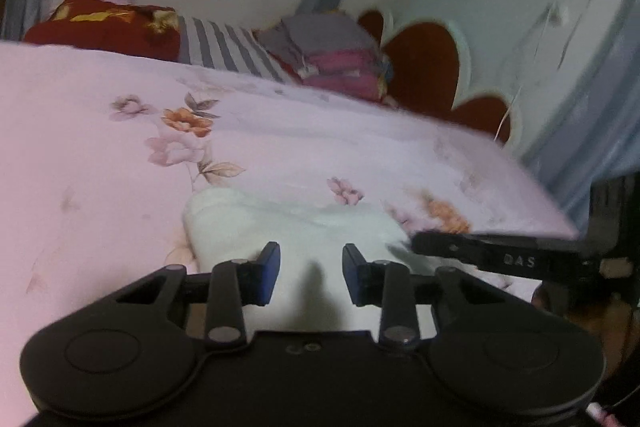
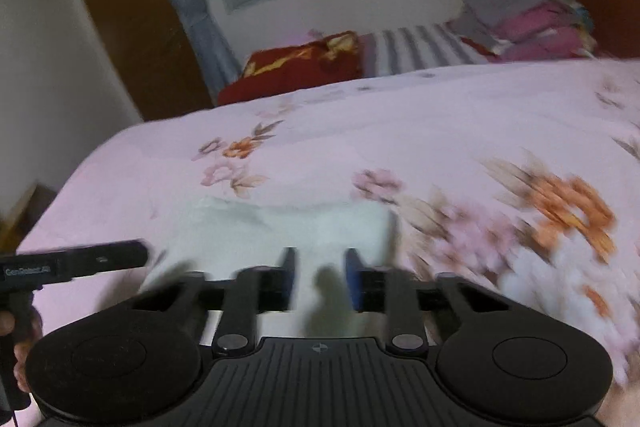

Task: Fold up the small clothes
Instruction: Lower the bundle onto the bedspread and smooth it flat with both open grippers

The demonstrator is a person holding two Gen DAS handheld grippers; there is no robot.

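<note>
A small white garment (image 1: 288,223) lies flat on the pink floral bedsheet (image 1: 100,147), close in front of both grippers. My left gripper (image 1: 311,259) hovers over its near edge with the blue pads apart and only cloth showing behind the gap. In the right wrist view the same white garment (image 2: 280,227) lies below my right gripper (image 2: 320,263), whose jaws also stand apart with nothing pinched. The right gripper's finger (image 1: 480,255) reaches in over the garment's right corner; the left gripper (image 2: 92,261) shows at the left edge, held by a hand (image 2: 16,339).
A stack of folded clothes (image 1: 332,55), a red pillow (image 1: 108,27) and a striped cloth (image 1: 224,47) lie at the far side of the bed, by the red headboard (image 1: 424,67). A brown door (image 2: 132,27) stands beyond the bed's left edge.
</note>
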